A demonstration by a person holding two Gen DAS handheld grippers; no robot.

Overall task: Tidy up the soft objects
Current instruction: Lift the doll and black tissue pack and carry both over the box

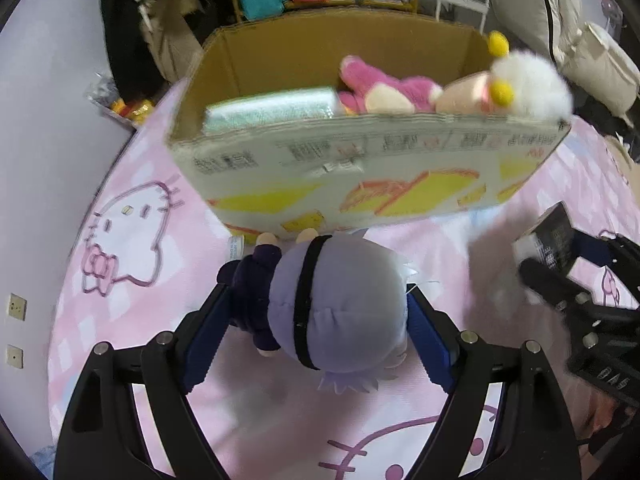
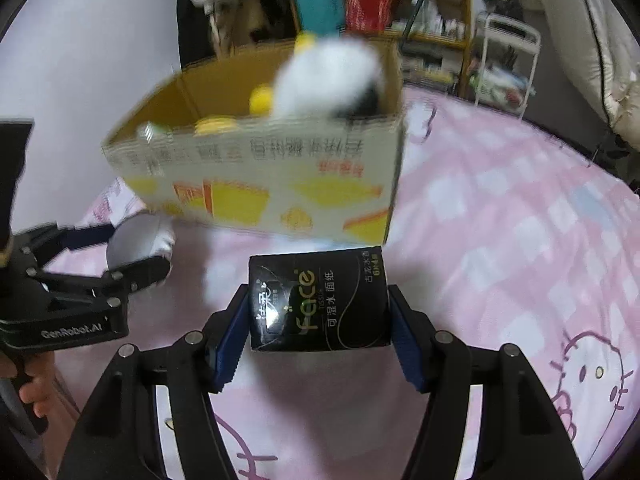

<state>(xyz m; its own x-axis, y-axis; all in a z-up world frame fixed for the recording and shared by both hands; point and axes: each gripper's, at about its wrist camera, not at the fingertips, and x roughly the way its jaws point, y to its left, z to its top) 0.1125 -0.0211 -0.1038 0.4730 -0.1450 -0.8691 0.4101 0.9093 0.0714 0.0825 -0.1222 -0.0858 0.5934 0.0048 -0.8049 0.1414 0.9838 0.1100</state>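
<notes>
The left hand-held gripper (image 1: 320,332) pinches a pale-headed doll (image 1: 336,304) above the pink bed (image 1: 132,208), just before the cardboard box (image 1: 360,160). The right hand-held gripper (image 2: 316,320) clamps a black tissue pack (image 2: 320,300) near the same box, which holds a pink plush (image 1: 384,88), a white plush (image 1: 524,84) and a green pack (image 1: 272,112).

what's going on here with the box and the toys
A person is tidying soft things on a pink bed sheet with two handheld grippers. The left gripper is clamped on a doll, the right gripper on a black tissue pack. Both are near the cardboard box, which already holds plush toys.
</notes>
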